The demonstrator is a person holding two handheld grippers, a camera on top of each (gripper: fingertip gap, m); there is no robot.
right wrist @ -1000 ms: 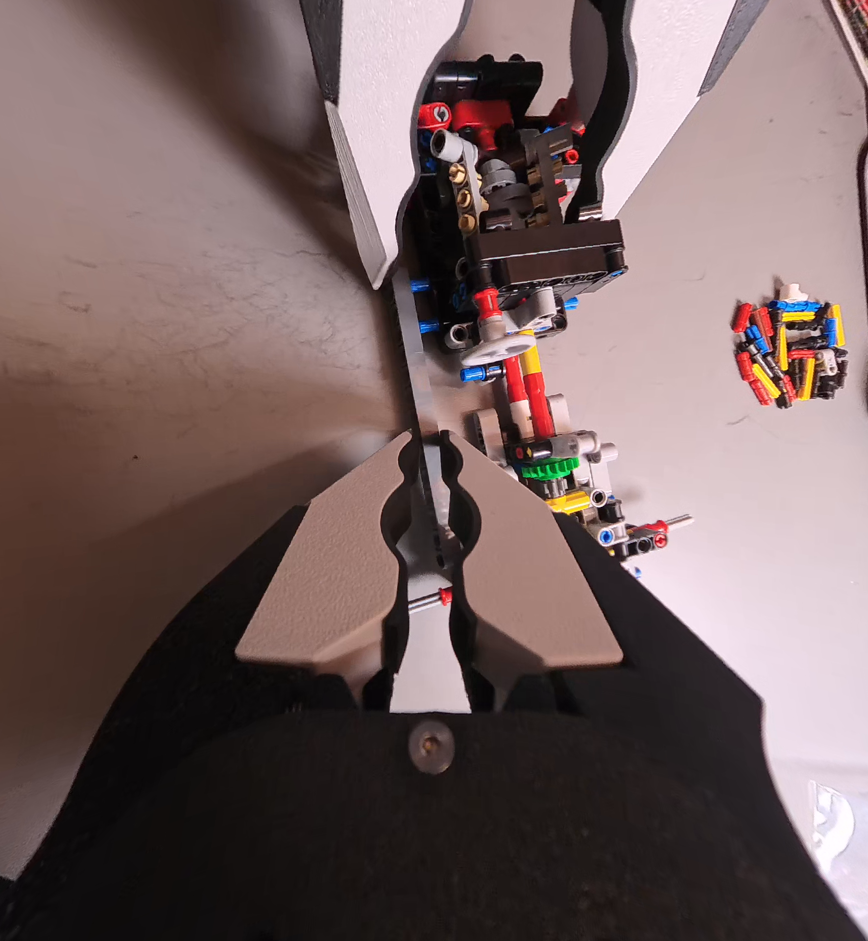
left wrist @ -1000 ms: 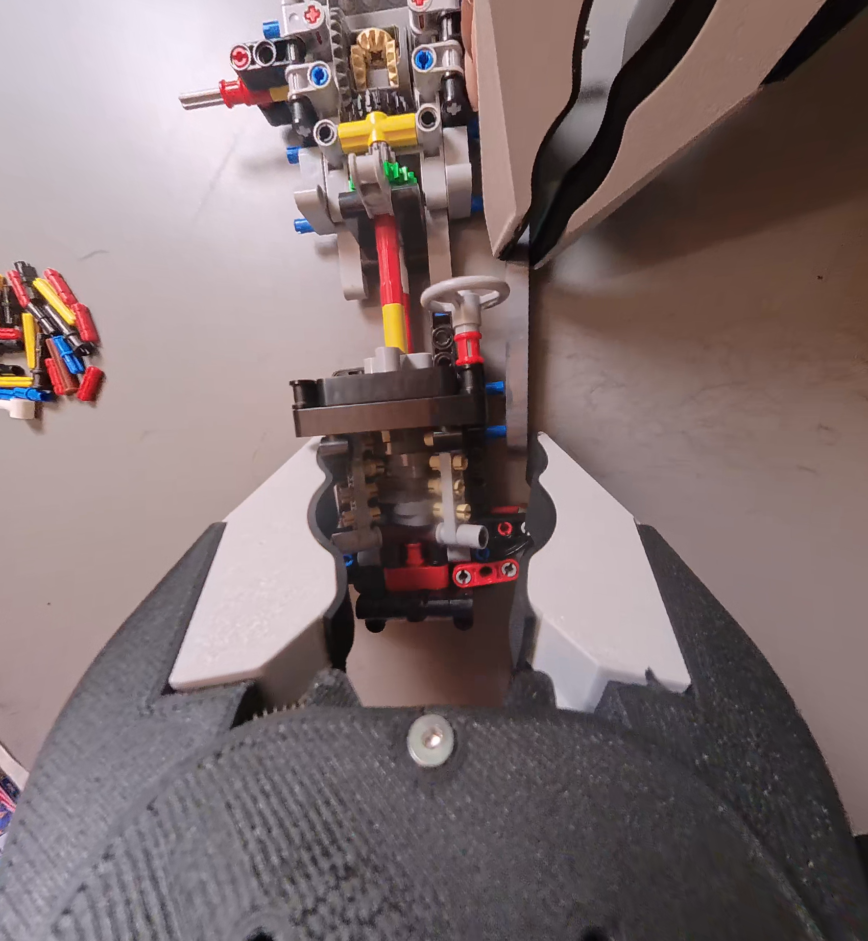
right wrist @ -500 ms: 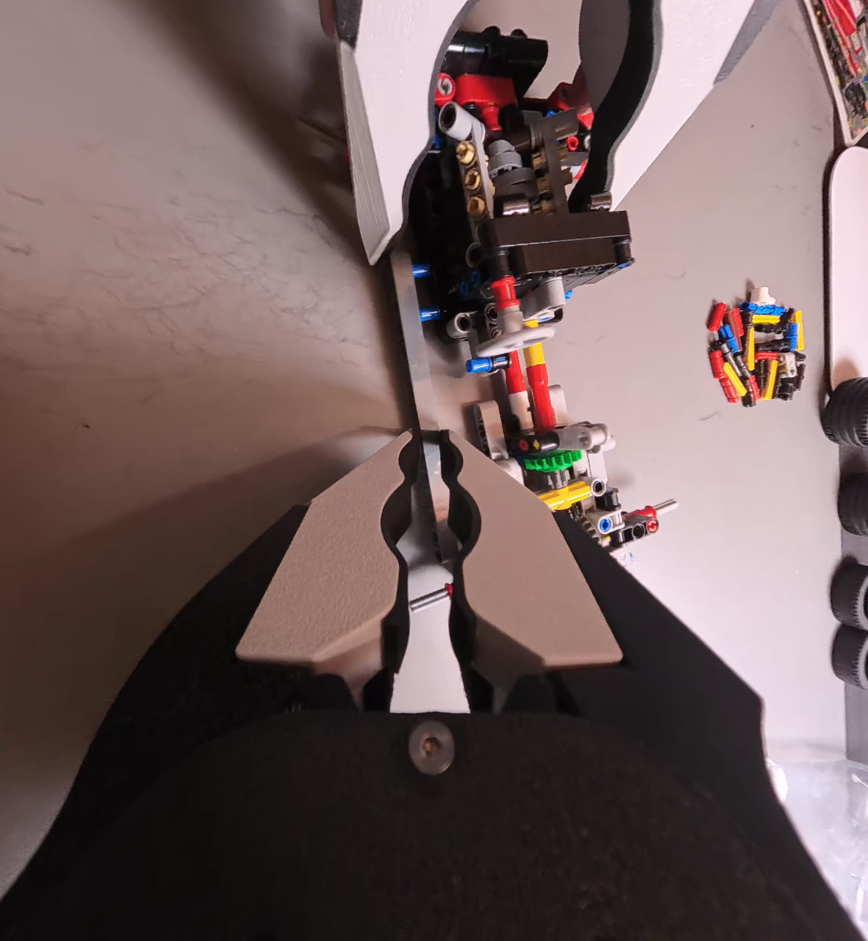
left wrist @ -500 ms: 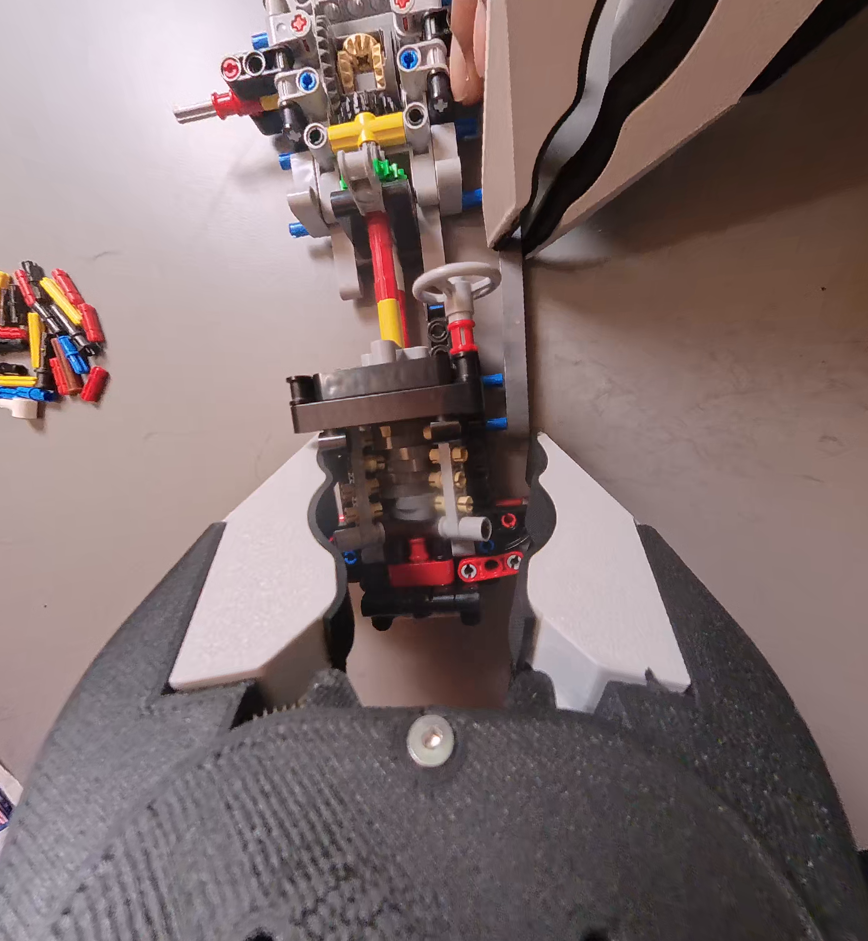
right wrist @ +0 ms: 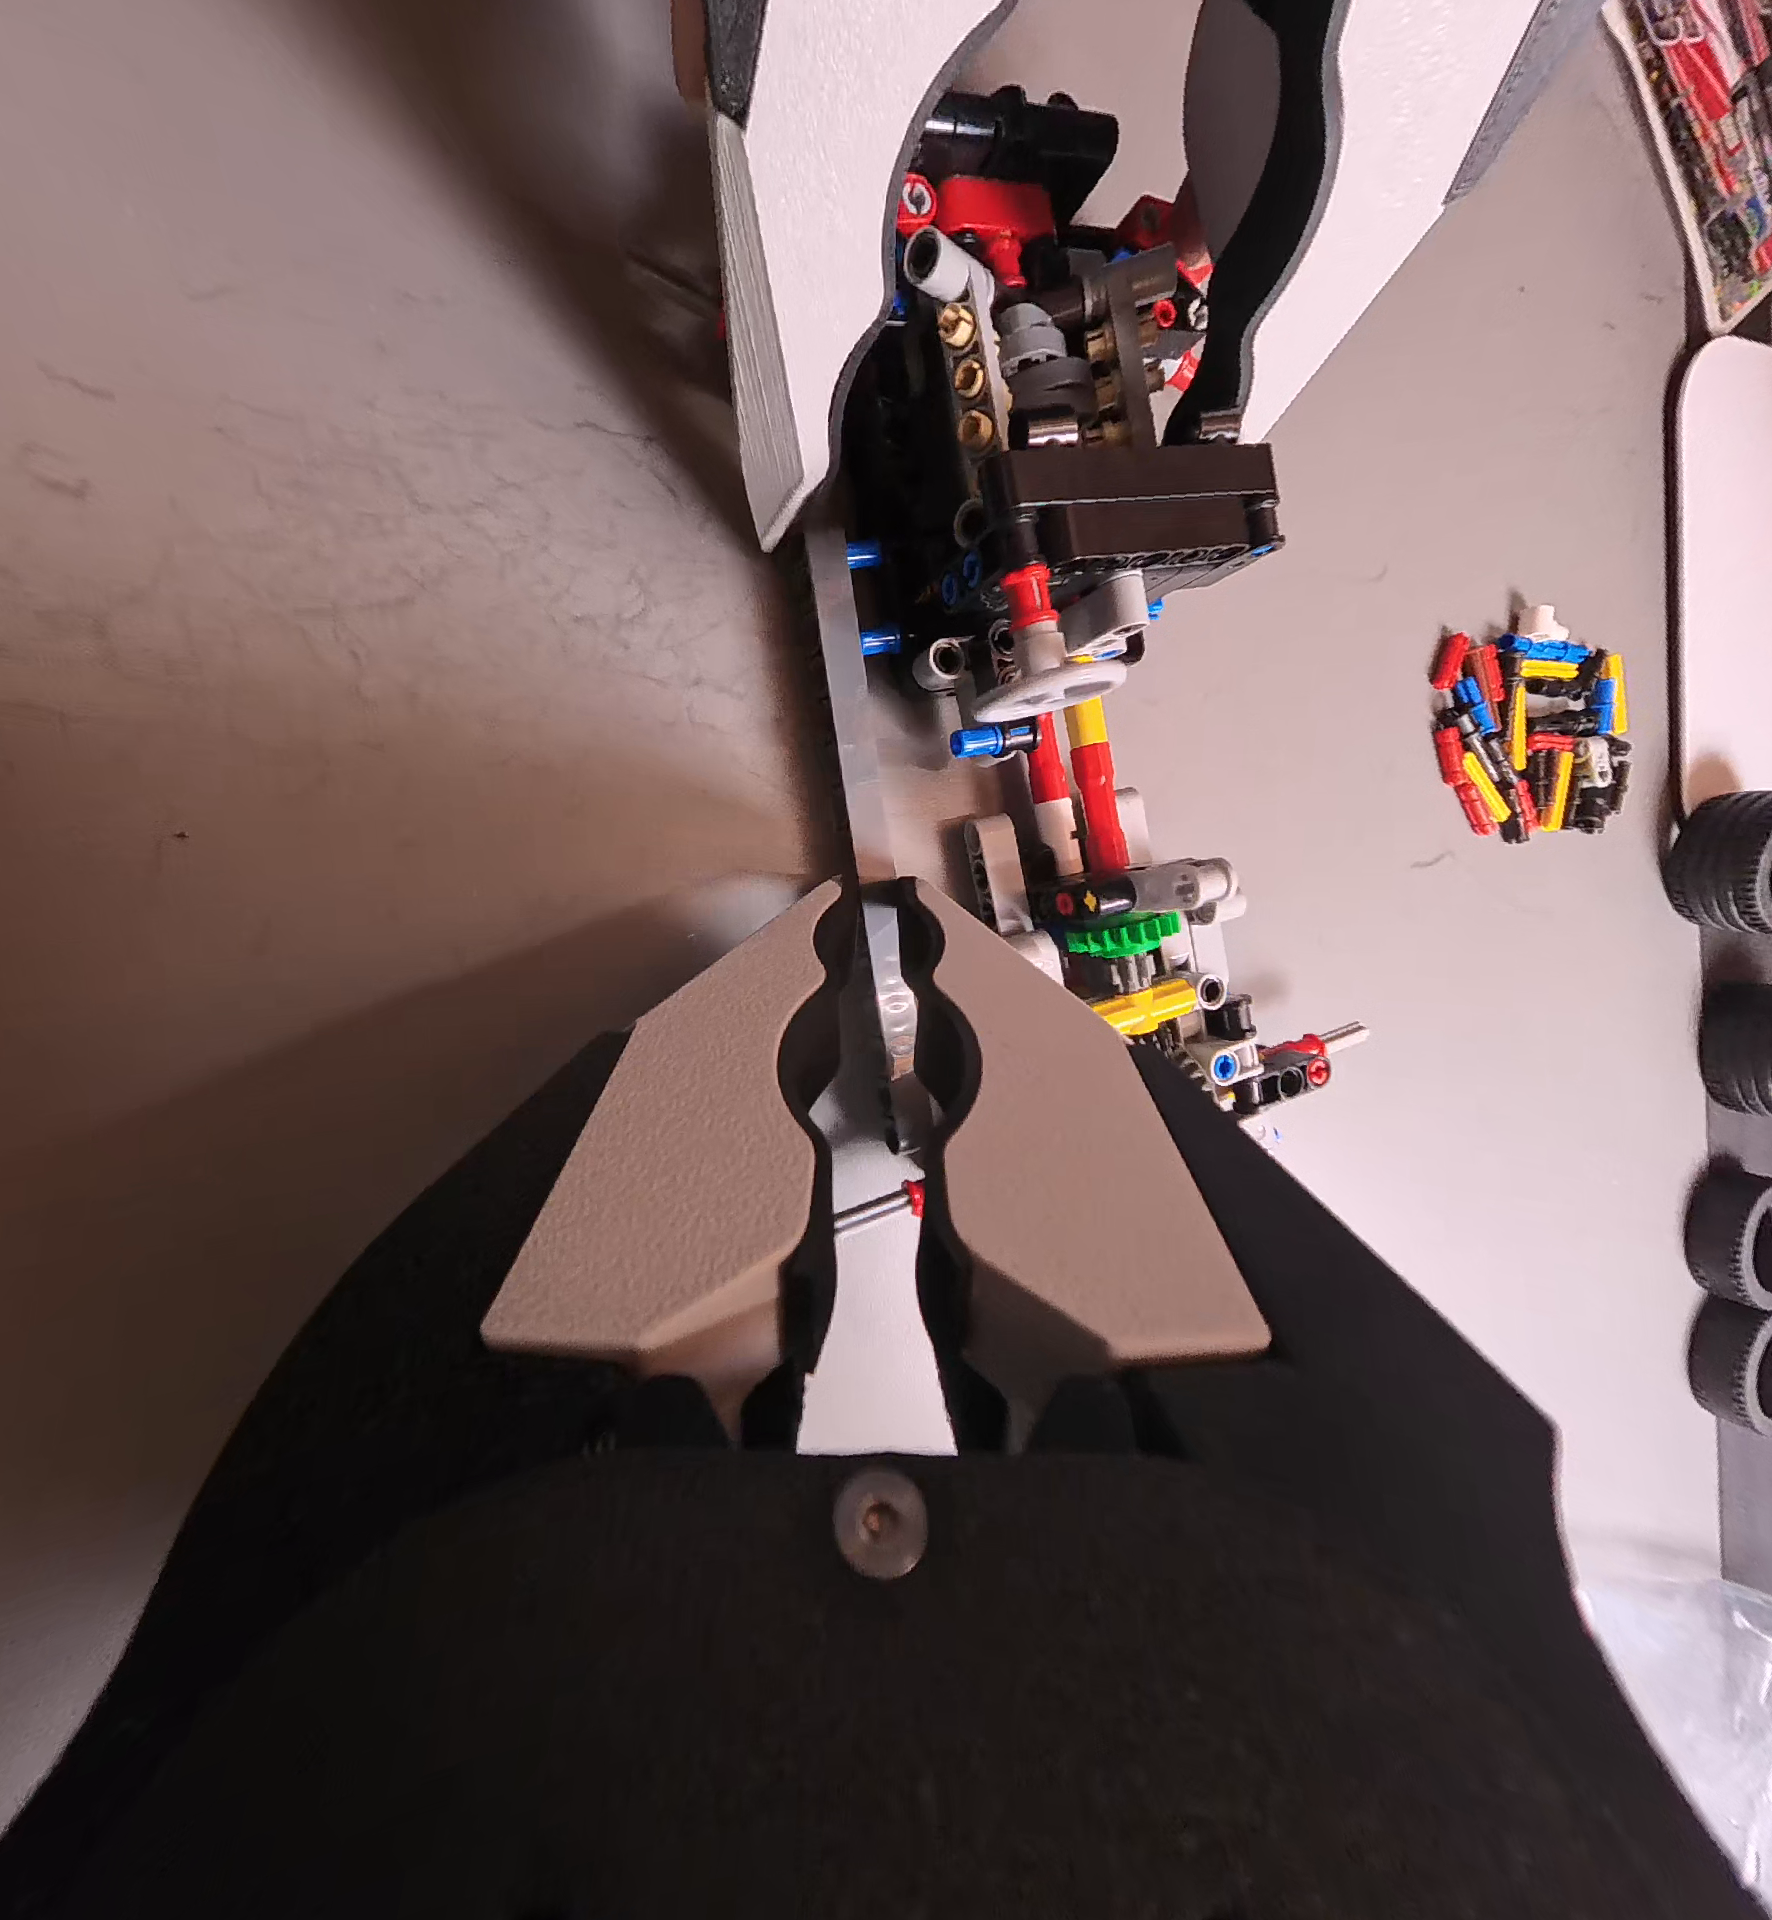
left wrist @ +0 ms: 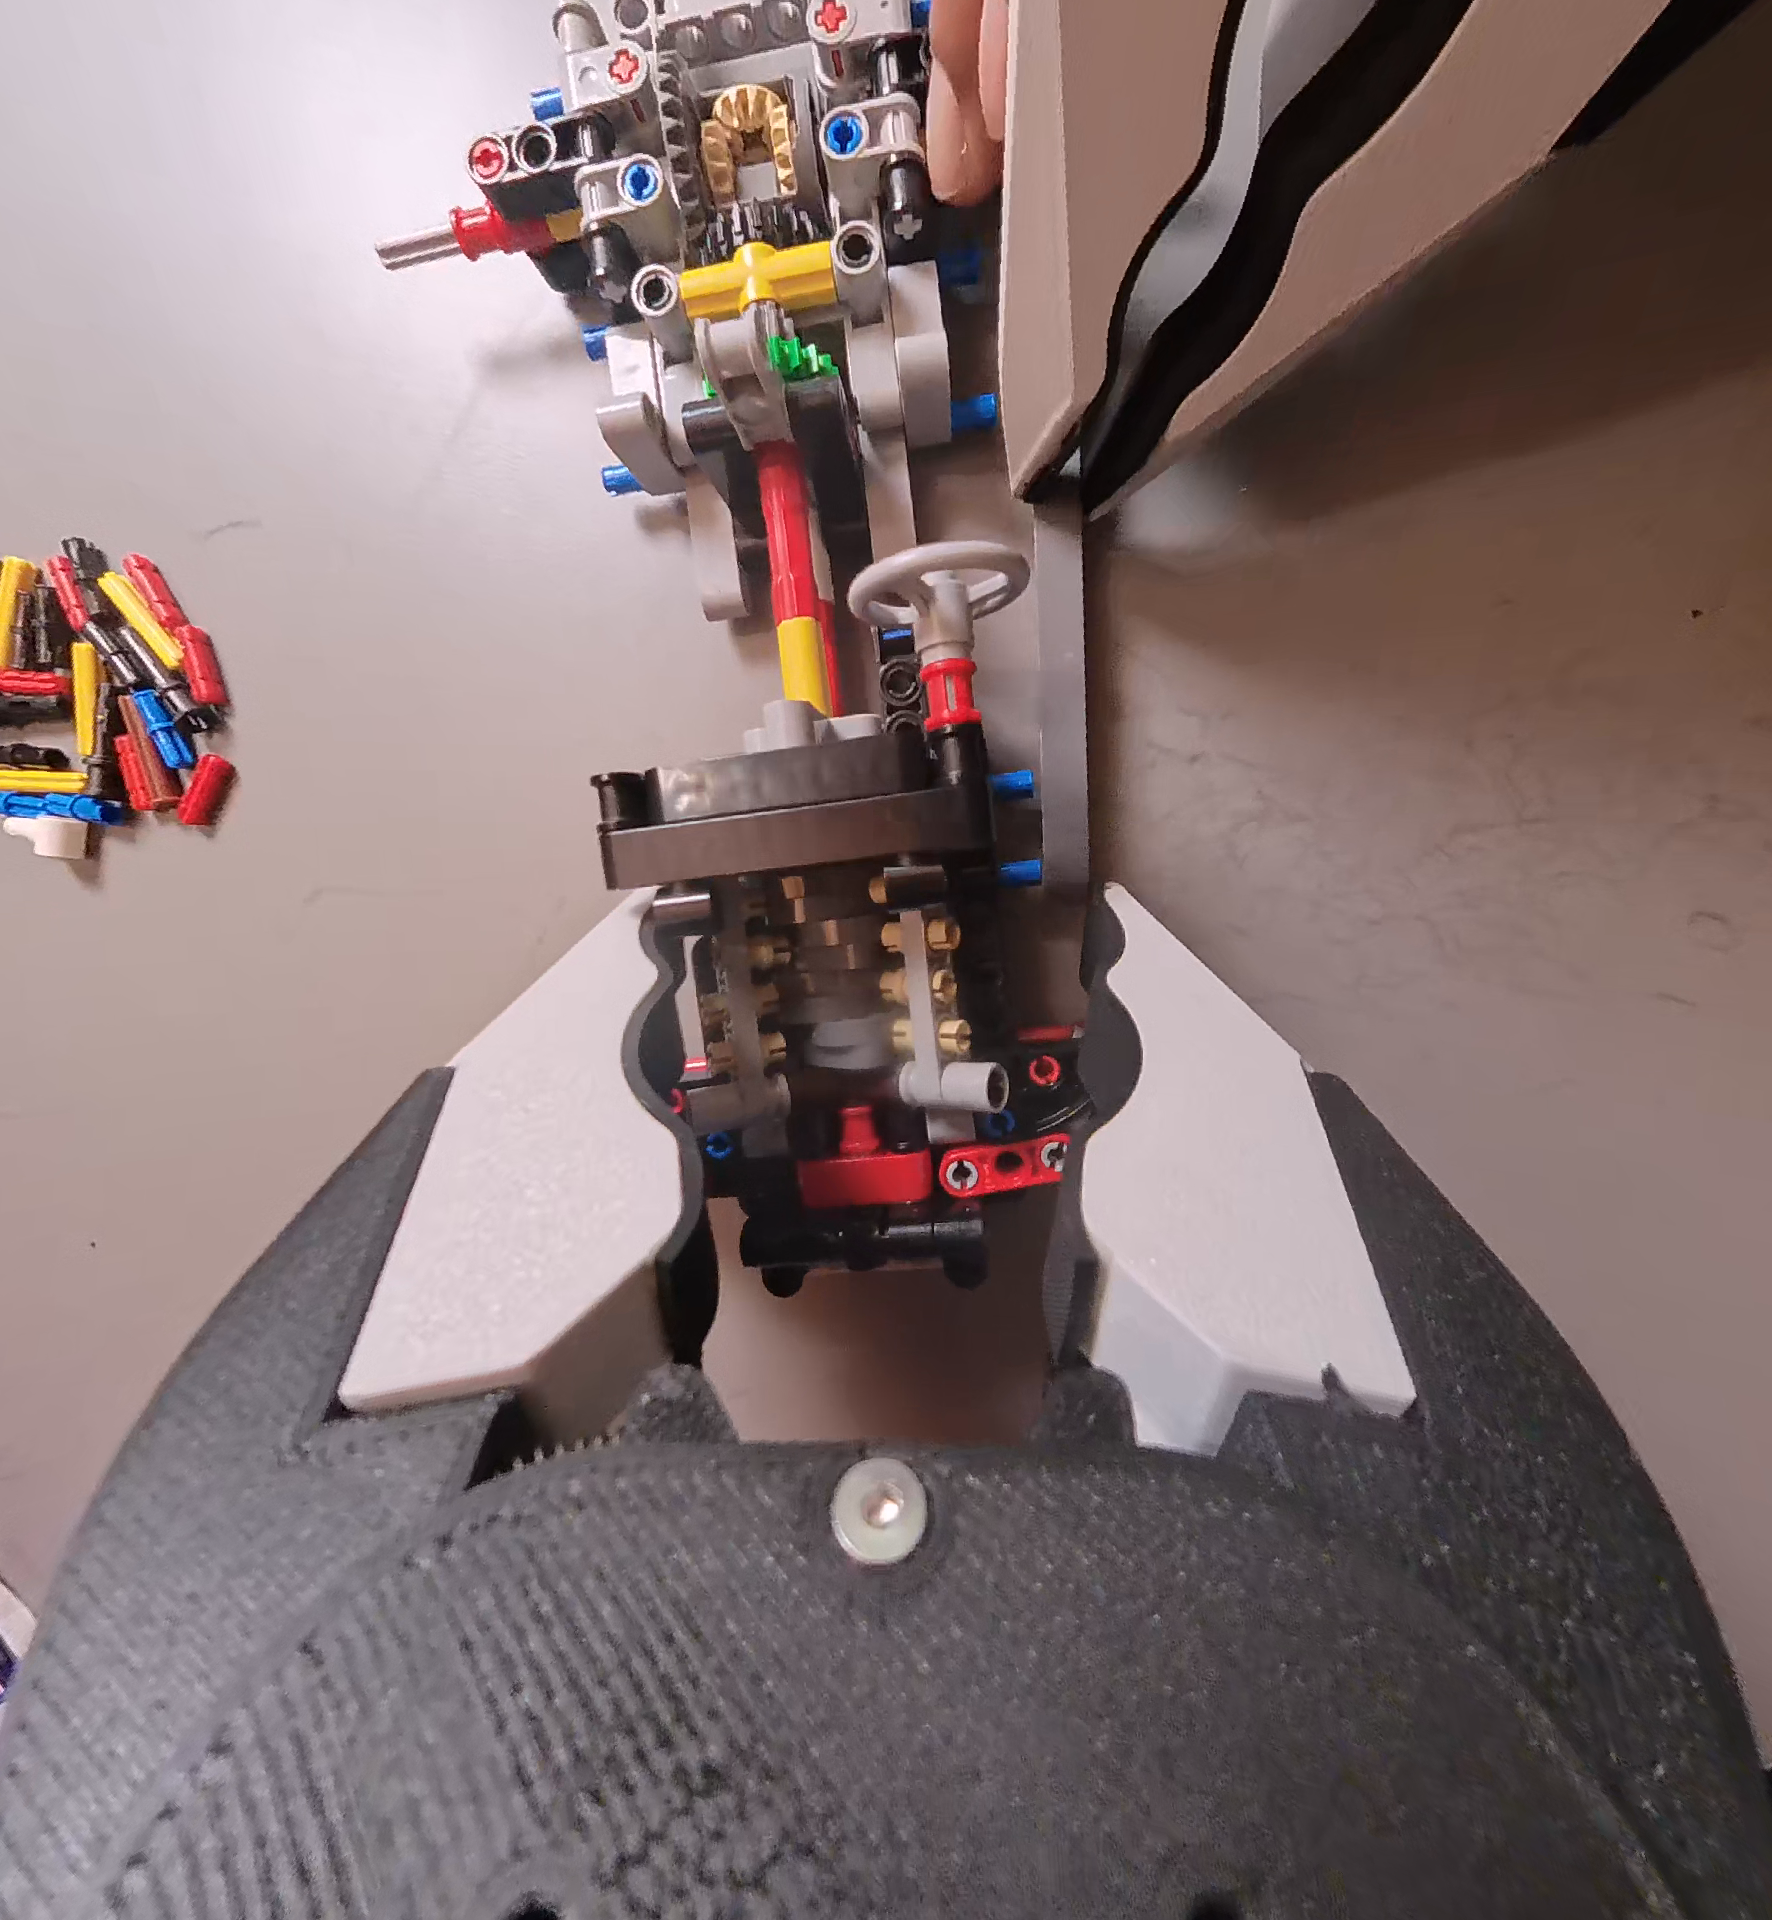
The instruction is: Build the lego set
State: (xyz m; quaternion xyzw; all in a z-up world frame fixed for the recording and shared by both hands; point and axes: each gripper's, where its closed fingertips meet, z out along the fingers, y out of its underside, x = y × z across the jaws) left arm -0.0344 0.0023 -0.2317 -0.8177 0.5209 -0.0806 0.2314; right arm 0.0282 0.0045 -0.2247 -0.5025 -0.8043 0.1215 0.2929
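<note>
Here the left gripper [left wrist: 877, 1049] is clamping the lego chassis [left wrist: 809, 810] at its engine end. Ahead, the right gripper [right wrist: 877, 997] is pinching the long grey beam [right wrist: 846, 707], seemingly touching the chassis's side.

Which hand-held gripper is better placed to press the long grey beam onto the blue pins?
Probably the right hand-held gripper: it is shut on the long grey beam beside the blue pins, while the left hand-held gripper braces the chassis.

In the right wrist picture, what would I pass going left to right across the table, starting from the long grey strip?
long grey beam → lego model → pile of small loose pins → row of black tyres
</note>
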